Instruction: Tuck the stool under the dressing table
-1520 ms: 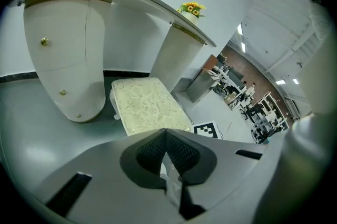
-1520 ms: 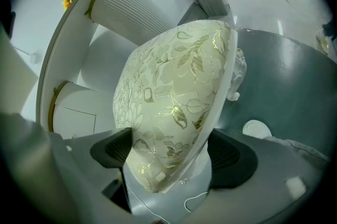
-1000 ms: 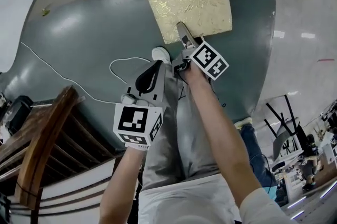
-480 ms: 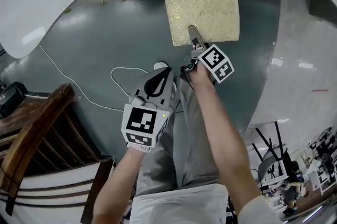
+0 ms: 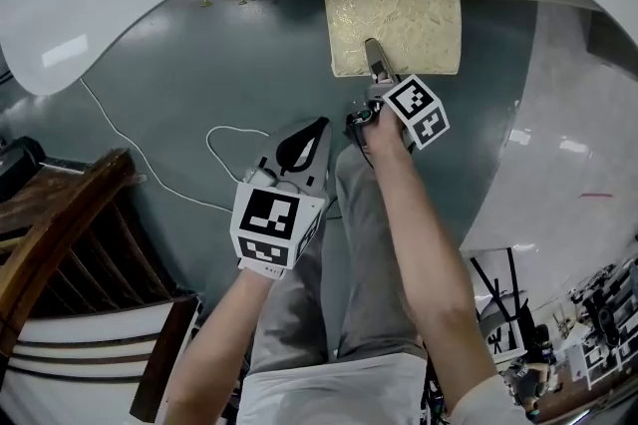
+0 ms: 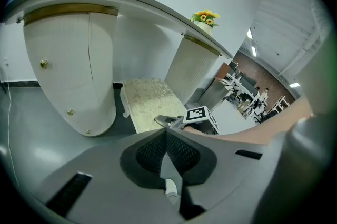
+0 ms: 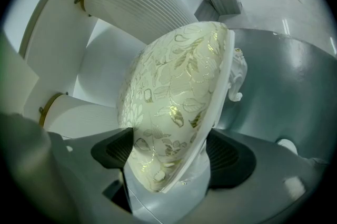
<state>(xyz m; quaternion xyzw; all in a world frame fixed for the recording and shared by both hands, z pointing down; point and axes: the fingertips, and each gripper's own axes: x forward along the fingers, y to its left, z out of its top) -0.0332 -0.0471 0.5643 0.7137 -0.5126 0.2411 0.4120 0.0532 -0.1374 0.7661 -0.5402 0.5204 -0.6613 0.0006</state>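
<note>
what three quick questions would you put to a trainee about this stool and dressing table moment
1. True or false: the right gripper is shut on the near edge of the stool.
2. Pick one. The left gripper is: A) shut, holding nothing; B) shut on the stool; C) wide open.
3. Short answer: how much of the stool's seat lies under the top of the dressing table in the head view?

Key: 1 true. 2 A. 3 only its far end; most of the seat shows in front of the table's edge.
</note>
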